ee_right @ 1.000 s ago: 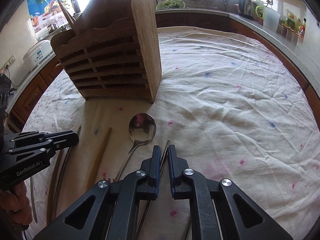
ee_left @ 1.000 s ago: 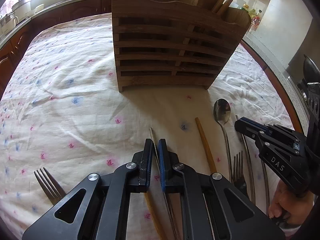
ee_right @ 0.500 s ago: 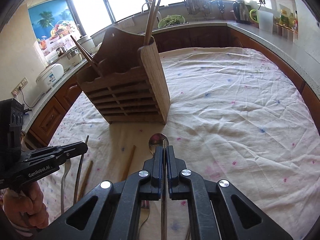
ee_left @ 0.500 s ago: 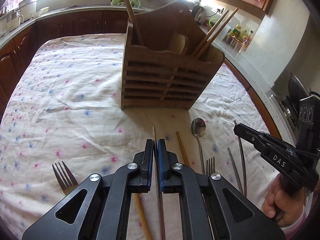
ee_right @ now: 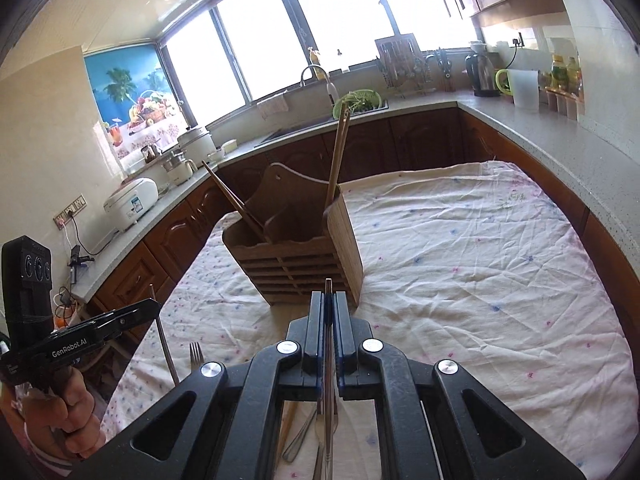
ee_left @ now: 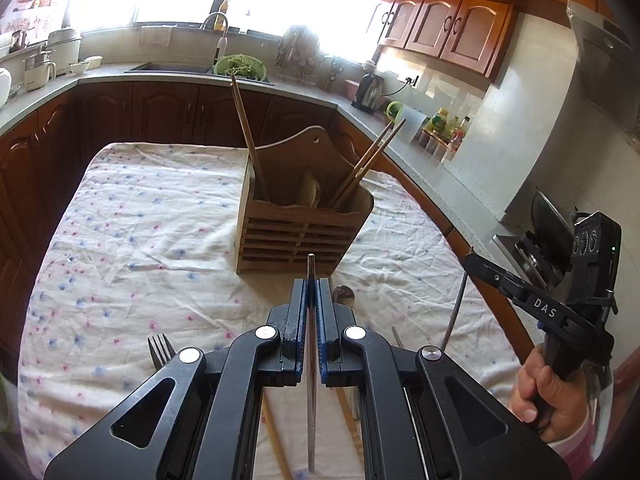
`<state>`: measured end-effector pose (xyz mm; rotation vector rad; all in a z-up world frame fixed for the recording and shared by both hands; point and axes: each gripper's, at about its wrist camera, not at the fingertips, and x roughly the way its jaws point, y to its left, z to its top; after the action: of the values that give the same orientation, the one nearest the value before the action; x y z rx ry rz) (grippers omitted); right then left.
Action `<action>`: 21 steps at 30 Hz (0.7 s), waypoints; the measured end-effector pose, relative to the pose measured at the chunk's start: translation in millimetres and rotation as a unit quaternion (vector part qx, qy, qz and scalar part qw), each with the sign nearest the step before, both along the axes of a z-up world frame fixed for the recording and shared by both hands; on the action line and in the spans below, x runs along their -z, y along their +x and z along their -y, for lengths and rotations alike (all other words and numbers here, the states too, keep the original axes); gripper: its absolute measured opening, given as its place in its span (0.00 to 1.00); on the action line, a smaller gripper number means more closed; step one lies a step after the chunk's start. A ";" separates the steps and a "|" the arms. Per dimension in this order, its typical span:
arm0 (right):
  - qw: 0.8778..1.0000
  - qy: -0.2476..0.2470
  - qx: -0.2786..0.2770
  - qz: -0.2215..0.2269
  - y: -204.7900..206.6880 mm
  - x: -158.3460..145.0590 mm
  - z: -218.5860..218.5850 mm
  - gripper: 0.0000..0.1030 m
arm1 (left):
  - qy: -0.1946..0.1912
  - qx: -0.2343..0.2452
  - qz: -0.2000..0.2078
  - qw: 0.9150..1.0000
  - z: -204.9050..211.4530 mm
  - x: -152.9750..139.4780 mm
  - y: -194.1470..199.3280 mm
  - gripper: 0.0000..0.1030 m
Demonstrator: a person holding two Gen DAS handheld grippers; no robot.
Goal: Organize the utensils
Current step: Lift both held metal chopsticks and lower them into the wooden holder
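Observation:
A slatted wooden utensil holder point(ee_left: 304, 236) point(ee_right: 304, 264) stands on the flowered tablecloth with wooden chopsticks point(ee_left: 248, 136) leaning in its compartments. My left gripper point(ee_left: 311, 286) is shut on a metal chopstick point(ee_left: 311, 360), held in the air short of the holder's front. My right gripper point(ee_right: 329, 300) is shut on a second metal chopstick point(ee_right: 328, 400), also raised before the holder. Each gripper shows in the other's view: the right gripper point(ee_left: 470, 260) and the left gripper point(ee_right: 154, 304), each with its chopstick hanging down.
On the cloth point(ee_left: 140, 240) below lie a spoon point(ee_left: 344, 294), a fork point(ee_left: 160, 350) point(ee_right: 195, 354), wooden chopsticks point(ee_left: 276, 436) and more cutlery point(ee_right: 298, 440). Kitchen counters with a sink, a kettle point(ee_right: 482, 74) and bottles ring the table. A hand grips each handle.
Both grippers have lifted off the cloth, each carrying a metal chopstick, and tilted upward. The holder now sits lower and farther in both views.

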<state>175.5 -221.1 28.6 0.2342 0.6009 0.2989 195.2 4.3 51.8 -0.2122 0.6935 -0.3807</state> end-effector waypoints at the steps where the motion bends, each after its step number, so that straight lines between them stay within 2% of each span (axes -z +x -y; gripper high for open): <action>1: 1.000 0.001 0.001 0.008 -3.8 -5.9 1.1 0.04 | -0.001 -0.001 0.005 1.000 -0.4 -3.0 -1.8 0.04; 9: 0.999 0.001 0.003 0.047 -14.1 -34.1 0.9 0.04 | -0.014 -0.010 0.033 0.999 -9.2 -20.1 -12.4 0.03; 21: 0.998 0.006 0.001 0.062 -7.4 -45.5 0.2 0.04 | -0.022 -0.019 0.053 0.998 -15.0 -33.0 -12.6 0.03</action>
<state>168.2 -221.3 74.1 0.2248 0.4756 0.3134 182.6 19.3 84.8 -0.2436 0.5759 -0.3687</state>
